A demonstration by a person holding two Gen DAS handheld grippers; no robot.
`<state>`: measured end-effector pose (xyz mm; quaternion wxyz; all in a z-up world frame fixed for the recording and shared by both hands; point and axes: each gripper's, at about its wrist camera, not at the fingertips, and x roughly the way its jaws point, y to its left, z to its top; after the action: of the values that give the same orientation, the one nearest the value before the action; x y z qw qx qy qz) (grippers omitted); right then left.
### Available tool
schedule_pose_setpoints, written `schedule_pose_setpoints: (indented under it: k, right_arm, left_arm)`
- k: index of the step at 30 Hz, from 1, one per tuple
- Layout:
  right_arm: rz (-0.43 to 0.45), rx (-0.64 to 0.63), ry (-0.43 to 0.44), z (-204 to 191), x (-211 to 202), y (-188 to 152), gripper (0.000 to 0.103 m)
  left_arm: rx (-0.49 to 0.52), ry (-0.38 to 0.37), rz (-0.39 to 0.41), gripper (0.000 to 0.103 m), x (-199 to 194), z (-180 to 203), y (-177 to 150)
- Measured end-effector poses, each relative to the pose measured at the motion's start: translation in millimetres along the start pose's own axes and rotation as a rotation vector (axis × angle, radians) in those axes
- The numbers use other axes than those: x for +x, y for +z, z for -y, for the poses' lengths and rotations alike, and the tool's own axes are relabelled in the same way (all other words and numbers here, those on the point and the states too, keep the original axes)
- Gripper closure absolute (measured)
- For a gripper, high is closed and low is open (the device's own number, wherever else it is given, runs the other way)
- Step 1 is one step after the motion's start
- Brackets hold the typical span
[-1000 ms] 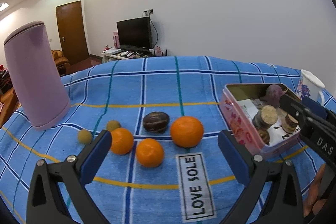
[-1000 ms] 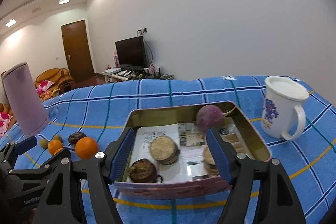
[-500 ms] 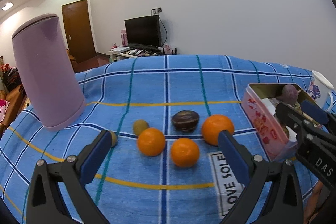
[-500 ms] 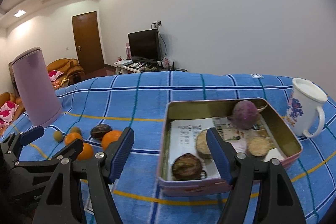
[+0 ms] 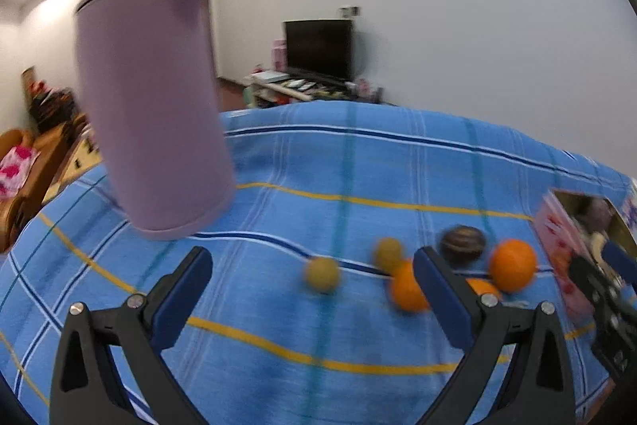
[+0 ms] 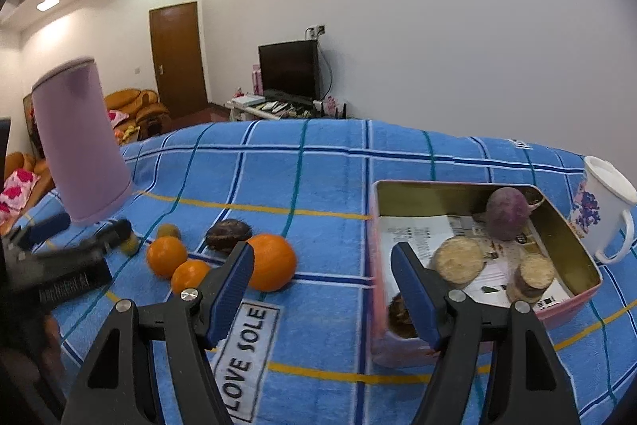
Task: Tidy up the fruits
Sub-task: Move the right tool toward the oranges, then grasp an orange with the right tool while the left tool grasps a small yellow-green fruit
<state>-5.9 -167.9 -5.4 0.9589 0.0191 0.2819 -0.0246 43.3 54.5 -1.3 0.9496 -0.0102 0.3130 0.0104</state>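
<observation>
Both tongs, left gripper [image 5: 312,291] and right gripper [image 6: 322,279], stood apart and empty; the firm, round, roll-prone oranges [image 6: 272,261] probably wanted clamping across their middles.

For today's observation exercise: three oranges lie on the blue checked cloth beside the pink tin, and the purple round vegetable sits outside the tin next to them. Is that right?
Not quite. The purple round vegetable sits inside the pink tin, at its far end, as the right wrist view shows. The three oranges do lie on the blue checked cloth beside the tin.
</observation>
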Motion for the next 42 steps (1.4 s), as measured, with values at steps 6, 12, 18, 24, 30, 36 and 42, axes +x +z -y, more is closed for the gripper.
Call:
schedule_pose_setpoints:
  k: [6, 12, 18, 24, 30, 36, 42]
  right_arm:
    - [-0.063, -0.044, 0.074, -30, 11, -2, 0.031]
    - [-0.141, -0.091, 0.153, -62, 28, -3, 0.031]
    - [-0.220, -0.112, 0.173, -79, 48, -5, 0.038]
    - [-0.322, -0.081, 0.199, -86, 73, -6, 0.047]
    - [-0.326, -0.090, 0.203, -88, 75, -8, 0.064]
    - [-0.325, -0.085, 0.227, -85, 66, -11, 0.065]
    - [-0.322, -0.059, 0.250, -76, 55, -17, 0.065]
  left_arm:
    - [-0.060, 0.083, -0.029, 0.000, 17, -43, 5]
    - [-0.070, 0.100, -0.074, 0.000, 28, -56, 3]
    - [-0.045, 0.092, -0.073, 0.001, 28, -53, 4]
    - [-0.023, 0.061, -0.079, 0.004, 29, -48, 4]
    - [0.059, 0.020, -0.078, 0.006, 34, -28, 3]
    - [0.081, -0.046, -0.140, 0.012, 47, -19, 4]
    - [0.132, -0.107, -0.204, 0.021, 58, -5, 0]
